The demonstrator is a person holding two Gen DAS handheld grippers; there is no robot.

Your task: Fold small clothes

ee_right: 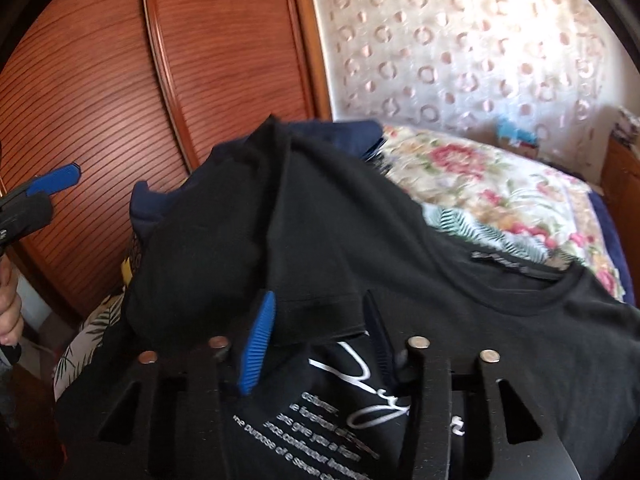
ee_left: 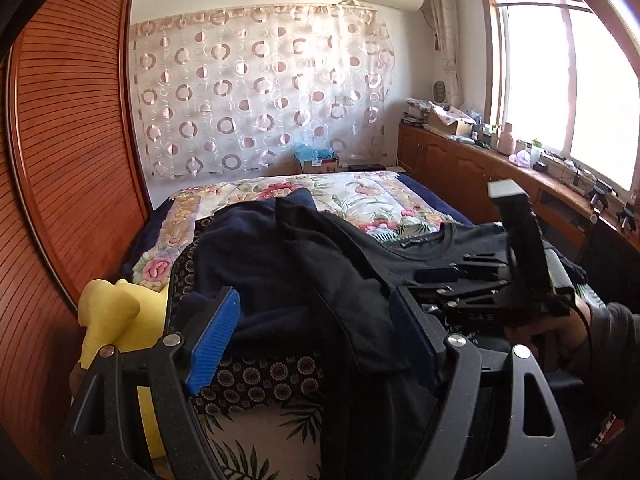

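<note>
A black T-shirt with white print lies on the bed, front up, its left sleeve folded in over the chest. It also shows in the left wrist view. My right gripper is open, its blue pads on either side of the sleeve hem. My left gripper is open above the shirt's left side, with black cloth between its pads. The right gripper shows in the left wrist view over the shirt. A navy garment lies under the shirt.
The bed has a floral quilt. A yellow cloth hangs at its left edge beside the wooden wardrobe doors. A wooden cabinet with clutter runs under the window on the right.
</note>
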